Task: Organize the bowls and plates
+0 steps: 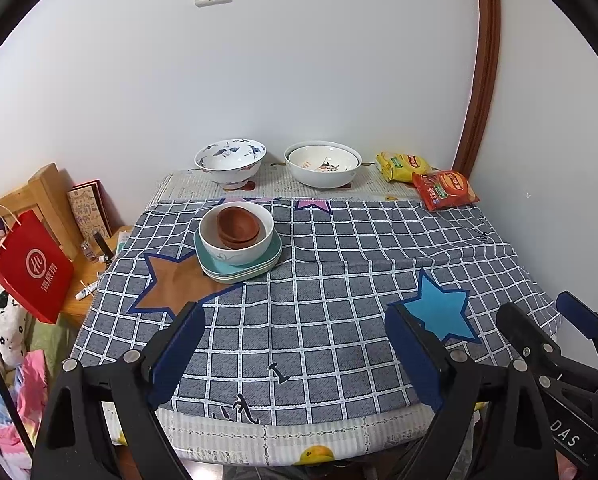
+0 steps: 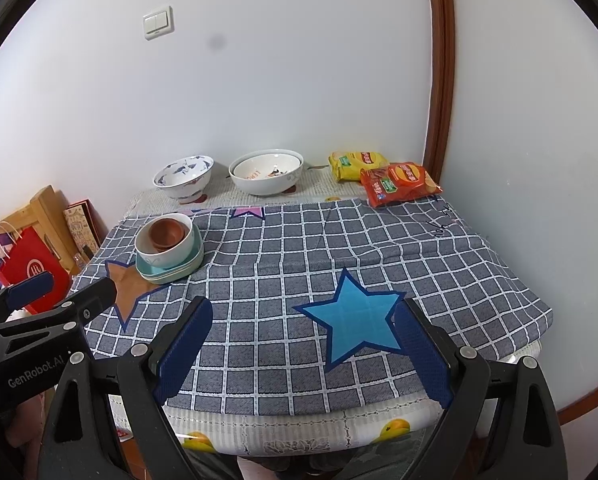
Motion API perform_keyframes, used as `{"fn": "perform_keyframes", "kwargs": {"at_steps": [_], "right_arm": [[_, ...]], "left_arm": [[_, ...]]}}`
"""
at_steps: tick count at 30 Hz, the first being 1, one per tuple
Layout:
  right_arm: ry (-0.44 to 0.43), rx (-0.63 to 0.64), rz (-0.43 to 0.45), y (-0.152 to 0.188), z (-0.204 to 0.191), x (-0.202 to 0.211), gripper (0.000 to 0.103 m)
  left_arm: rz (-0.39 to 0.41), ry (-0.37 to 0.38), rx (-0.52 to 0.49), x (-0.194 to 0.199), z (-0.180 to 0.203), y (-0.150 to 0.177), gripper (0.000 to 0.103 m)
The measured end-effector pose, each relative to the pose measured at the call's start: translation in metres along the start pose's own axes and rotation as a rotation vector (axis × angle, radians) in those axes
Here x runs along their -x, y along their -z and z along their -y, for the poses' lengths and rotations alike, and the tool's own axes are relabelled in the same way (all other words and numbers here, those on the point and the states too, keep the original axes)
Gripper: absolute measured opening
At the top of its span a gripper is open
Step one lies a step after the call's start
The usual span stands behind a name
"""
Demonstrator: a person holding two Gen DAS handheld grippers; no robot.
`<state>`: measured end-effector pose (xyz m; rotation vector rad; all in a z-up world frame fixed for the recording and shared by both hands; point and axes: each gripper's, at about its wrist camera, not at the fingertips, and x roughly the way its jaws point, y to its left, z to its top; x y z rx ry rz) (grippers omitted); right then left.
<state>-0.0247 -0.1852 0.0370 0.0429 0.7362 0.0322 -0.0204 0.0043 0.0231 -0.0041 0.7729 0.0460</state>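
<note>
Tools both spread wide, nothing between the pads. My left tool (image 1: 295, 348) hangs over the near edge of the counter (image 1: 339, 432), blue pads apart, touching nothing; only the checked cloth (image 1: 339, 280) shows in the gap. My right tool (image 2: 303, 344) is the same: pads apart, empty, above the blue star (image 2: 351, 320) printed on the cloth. Each tool shows at the edge of the other's view, side by side, not touching.

Task things sit well away from both tools. On the left part of the cloth, a stack: teal plates (image 1: 239, 268) at the bottom, a white bowl (image 1: 237, 240) on them, brown bowls (image 1: 238, 226) nested inside that. The stack's near edge overlaps a brown star patch (image 1: 171, 284).

At the back by the wall, off the cloth: a blue-patterned bowl (image 1: 231, 162) on the left, and beside it, apart, a larger white bowl (image 1: 323, 168) with a smaller bowl set inside.

Far right corner: a yellow snack bag (image 1: 401, 166) with a red snack bag (image 1: 445, 190) overlapping its near side. Left of the counter, a red paper bag (image 1: 31, 268).
</note>
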Motion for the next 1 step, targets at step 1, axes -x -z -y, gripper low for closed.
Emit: {"fn": "perform_keyframes", "kwargs": {"at_steps": [1], "right_arm": [[-0.002, 0.001, 0.004, -0.0004, -0.0004, 0.0, 0.091]], "left_arm": [[0.0, -0.002, -0.002, -0.0006, -0.0004, -0.0001, 0.091]]}}
